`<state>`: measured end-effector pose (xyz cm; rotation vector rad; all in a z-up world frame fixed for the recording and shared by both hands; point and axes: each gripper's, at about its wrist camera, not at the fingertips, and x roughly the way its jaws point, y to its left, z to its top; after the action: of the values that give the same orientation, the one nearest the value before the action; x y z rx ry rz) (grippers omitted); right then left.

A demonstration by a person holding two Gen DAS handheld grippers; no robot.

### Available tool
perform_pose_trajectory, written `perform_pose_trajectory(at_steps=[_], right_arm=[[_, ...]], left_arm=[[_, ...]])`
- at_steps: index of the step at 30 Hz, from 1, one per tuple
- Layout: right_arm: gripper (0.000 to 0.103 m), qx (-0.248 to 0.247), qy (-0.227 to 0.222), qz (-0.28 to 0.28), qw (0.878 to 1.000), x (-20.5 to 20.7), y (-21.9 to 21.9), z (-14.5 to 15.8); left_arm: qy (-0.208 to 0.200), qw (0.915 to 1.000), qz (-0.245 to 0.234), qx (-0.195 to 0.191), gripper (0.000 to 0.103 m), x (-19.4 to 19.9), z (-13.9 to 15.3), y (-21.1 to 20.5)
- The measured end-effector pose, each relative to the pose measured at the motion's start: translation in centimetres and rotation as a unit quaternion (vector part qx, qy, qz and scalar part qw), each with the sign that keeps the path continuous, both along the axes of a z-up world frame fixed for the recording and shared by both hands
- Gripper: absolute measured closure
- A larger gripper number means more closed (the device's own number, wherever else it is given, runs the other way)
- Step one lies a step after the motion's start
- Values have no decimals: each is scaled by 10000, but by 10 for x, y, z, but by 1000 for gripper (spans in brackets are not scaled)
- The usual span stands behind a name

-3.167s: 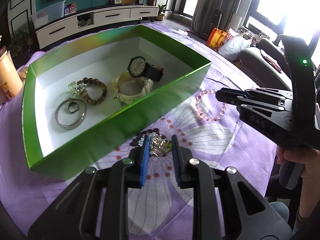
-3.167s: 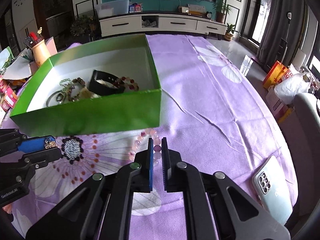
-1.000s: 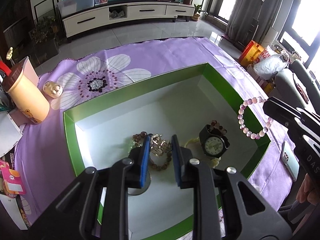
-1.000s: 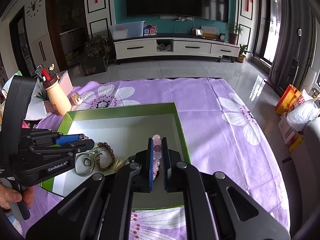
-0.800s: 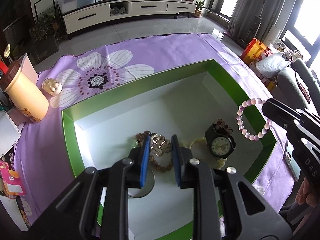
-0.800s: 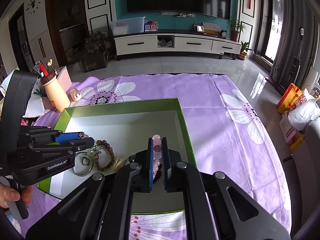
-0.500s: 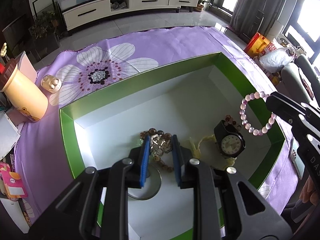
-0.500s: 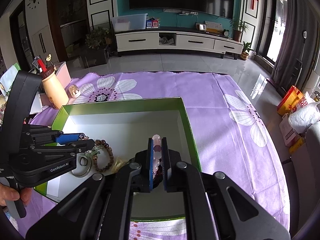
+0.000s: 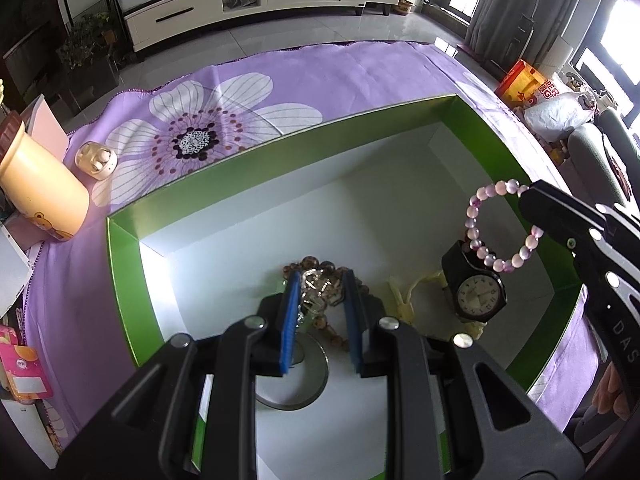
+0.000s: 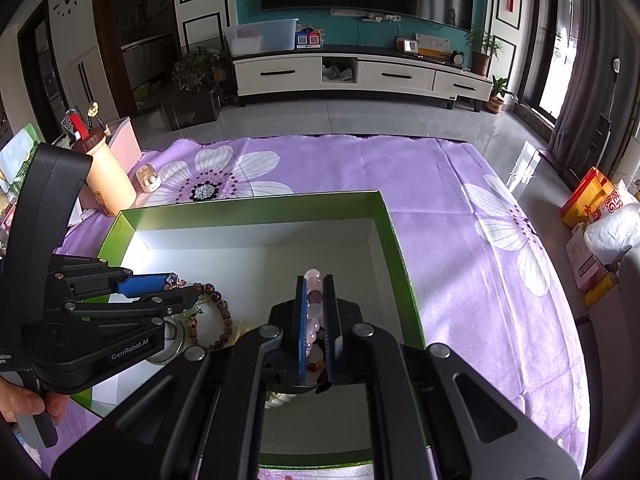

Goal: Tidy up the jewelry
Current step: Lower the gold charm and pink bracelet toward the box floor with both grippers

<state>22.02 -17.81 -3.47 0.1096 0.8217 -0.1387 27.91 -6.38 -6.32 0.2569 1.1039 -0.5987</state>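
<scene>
L gripper [image 9: 320, 296] clenched on small glittery crystal/metal piece [image 9: 316, 286], held over green box [image 9: 120, 264] nr its near-left corner. R gripper [image 10: 315, 312] clamped on pink bead bracelet [image 9: 496, 224], loop dangling over box's right edge above black watch [image 9: 476, 290]. Beads look light, smooth, prob slippery, strung on a loose floppy loop; best pinched across beads. Box: glossy card, white inside. Wood beads [image 10: 218, 316], metal bangle [image 9: 300, 392] in there too.

The left wrist view looks steeply down into the green box [image 9: 124, 280] from close above. The right wrist view tilts less, from the box's near edge toward the TV cabinet [image 10: 360, 74]. Both share the box and purple tablecloth [image 10: 460, 220].
</scene>
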Motion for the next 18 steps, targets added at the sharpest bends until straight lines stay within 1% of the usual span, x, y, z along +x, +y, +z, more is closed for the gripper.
perform_pose_trajectory(at_steps=[18], right_arm=[[96,86,191,15,9998,17,-2,-15]], left_arm=[[22,9997,-19,251,82,7,-8,-5]])
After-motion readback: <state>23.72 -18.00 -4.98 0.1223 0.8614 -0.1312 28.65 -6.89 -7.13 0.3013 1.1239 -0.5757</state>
